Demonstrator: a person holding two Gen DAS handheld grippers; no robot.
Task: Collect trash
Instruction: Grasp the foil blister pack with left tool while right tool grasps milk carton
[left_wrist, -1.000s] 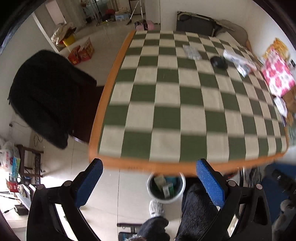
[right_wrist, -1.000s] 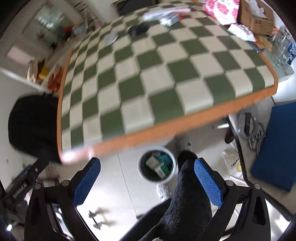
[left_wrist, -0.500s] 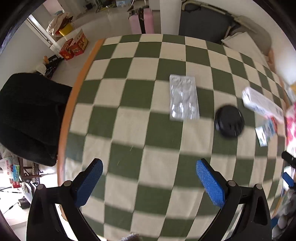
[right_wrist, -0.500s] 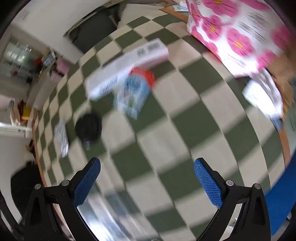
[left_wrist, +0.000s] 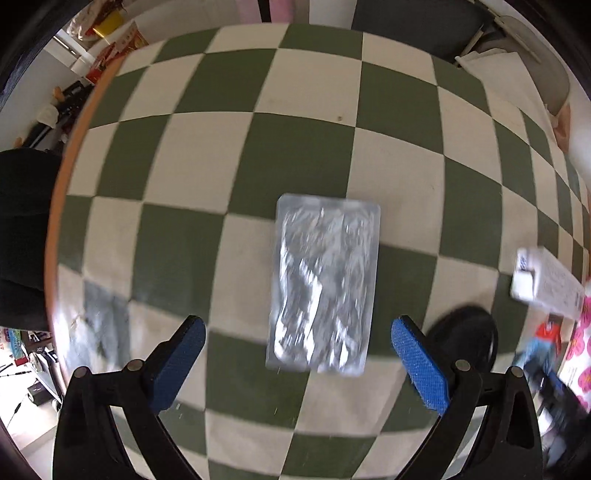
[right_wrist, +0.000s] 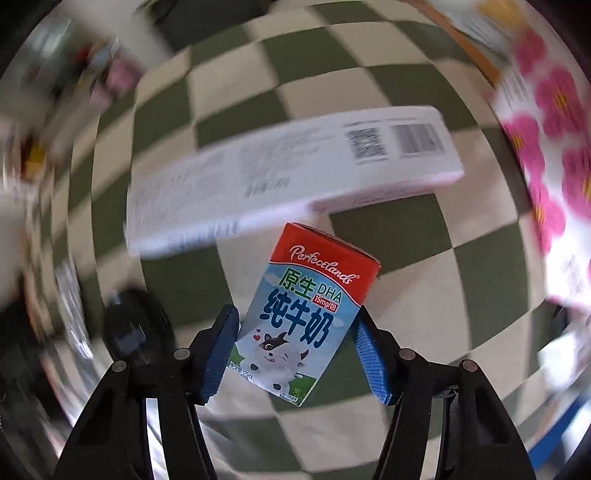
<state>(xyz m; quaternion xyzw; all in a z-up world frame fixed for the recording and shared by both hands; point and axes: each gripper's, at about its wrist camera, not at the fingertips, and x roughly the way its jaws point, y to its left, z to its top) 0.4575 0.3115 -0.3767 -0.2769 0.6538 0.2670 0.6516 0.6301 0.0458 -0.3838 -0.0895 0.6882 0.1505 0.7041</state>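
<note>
With the right hand-held gripper (right_wrist: 295, 349) straddling the milk carton (right_wrist: 301, 314) on the checkered surface (right_wrist: 402, 310), pads near its sides but grip unconfirmed, close squarely before lifting, while the left hand-held gripper (left_wrist: 297, 363), spread wide, centres over the foil blister pack (left_wrist: 323, 282).

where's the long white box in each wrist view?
Left wrist: long white box at far right edge, above the black lid.
Right wrist: long white box across the centre, just beyond the milk carton.
Shared landmark: the black lid, lower left there.
</note>
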